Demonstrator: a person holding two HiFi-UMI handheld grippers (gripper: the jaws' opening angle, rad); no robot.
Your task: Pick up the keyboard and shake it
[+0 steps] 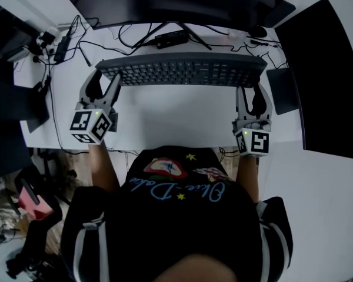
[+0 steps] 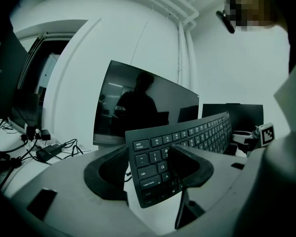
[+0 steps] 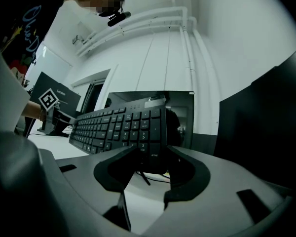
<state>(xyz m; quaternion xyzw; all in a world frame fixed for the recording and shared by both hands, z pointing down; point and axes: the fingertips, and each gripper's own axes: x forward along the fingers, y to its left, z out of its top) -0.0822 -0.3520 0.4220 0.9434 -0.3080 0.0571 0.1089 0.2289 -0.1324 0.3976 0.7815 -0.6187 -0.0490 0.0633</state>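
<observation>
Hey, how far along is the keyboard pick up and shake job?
Looks done: the left gripper and right gripper each clamp an end of the keyboard, and both gripper views show it tilted up off the desk. In hand: holding it in the air. Left: the shake; one moment can't show whether it has begun.

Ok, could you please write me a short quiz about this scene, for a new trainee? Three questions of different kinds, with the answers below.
1. True or false: the keyboard lies flat on the white desk.
2. Which part of the keyboard is between the jaws of the left gripper? A) the end with the esc key B) the number-pad end C) the middle
3. Fill in: the dark screen standing behind the keyboard is a ____.

Key
1. False: it is held up off the desk, tilted.
2. A
3. monitor
</observation>
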